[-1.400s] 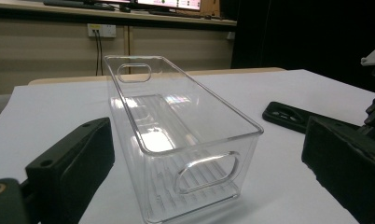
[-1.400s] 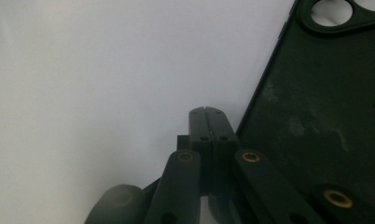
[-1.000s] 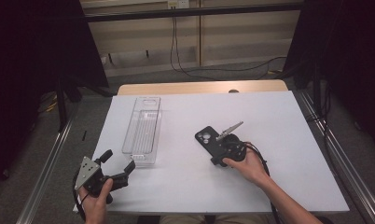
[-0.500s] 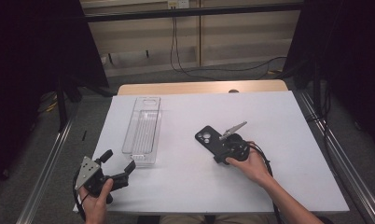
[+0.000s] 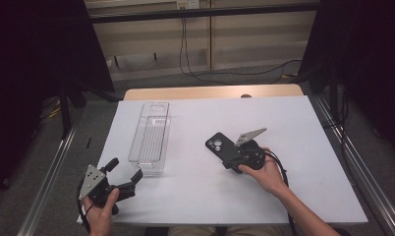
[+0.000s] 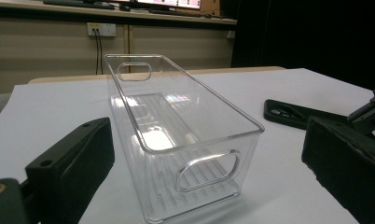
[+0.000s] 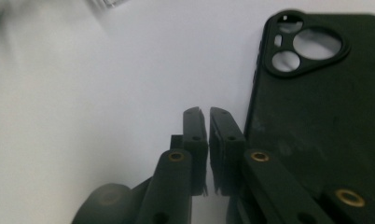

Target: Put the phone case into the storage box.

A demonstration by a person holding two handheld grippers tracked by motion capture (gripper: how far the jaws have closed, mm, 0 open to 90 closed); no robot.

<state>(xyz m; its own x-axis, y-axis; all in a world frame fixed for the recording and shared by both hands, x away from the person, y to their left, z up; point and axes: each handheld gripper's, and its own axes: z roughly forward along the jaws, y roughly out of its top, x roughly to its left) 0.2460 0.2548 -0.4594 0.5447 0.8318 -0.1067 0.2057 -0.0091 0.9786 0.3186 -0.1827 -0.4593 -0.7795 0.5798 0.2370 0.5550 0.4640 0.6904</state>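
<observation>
A black phone case (image 5: 218, 145) lies back up on the white table (image 5: 294, 147), its camera cut-outs at the far end (image 7: 311, 46). My right gripper (image 5: 228, 161) rests at the case's near left edge. Its jaws (image 7: 208, 112) have just been opening and stand a thin slit apart with nothing between them. The case (image 7: 316, 121) lies just to their right. My left gripper (image 5: 124, 168) sits wide open at the table's near left corner, aimed at a clear plastic bin (image 6: 176, 126) a little ahead of it. The bin (image 5: 149, 137) is empty.
The phone case (image 6: 293, 114) lies to the right of the bin. The table's far edge meets a wooden strip (image 5: 210, 92), with cables and a wall socket (image 6: 100, 29) behind. Metal rails (image 5: 348, 162) run along both sides of the table.
The right hand and its gripper have shifted very slightly at the phone case. The left hand, the bin and the case have stayed where they were.
</observation>
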